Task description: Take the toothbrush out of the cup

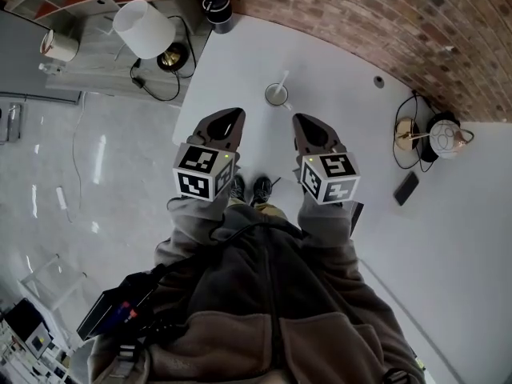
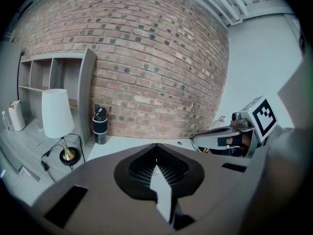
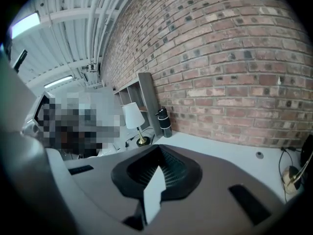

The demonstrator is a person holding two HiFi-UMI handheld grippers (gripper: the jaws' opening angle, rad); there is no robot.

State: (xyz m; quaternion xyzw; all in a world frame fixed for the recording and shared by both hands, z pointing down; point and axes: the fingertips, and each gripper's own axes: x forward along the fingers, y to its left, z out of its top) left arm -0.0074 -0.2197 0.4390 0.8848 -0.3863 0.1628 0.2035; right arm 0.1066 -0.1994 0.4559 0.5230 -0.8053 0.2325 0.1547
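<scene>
A small white cup (image 1: 277,95) stands on the white table (image 1: 344,62), with a white toothbrush (image 1: 283,80) leaning out of it to the upper right. My left gripper (image 1: 234,116) hovers just below and left of the cup, its jaws closed together and empty. At the same height, below and right of the cup, my right gripper (image 1: 301,121) is shut too and holds nothing. Neither touches the cup. In the left gripper view the left gripper (image 2: 156,145) points at the brick wall; the cup is hidden. The right gripper (image 3: 159,147) likewise hides it in its own view.
A black cylinder (image 1: 217,6) stands at the table's far corner, by a white-shaded lamp (image 1: 144,29) on a lower shelf. To the right lie a white round device with cables (image 1: 445,137) and a black phone (image 1: 406,188). The table's left edge runs past my left gripper.
</scene>
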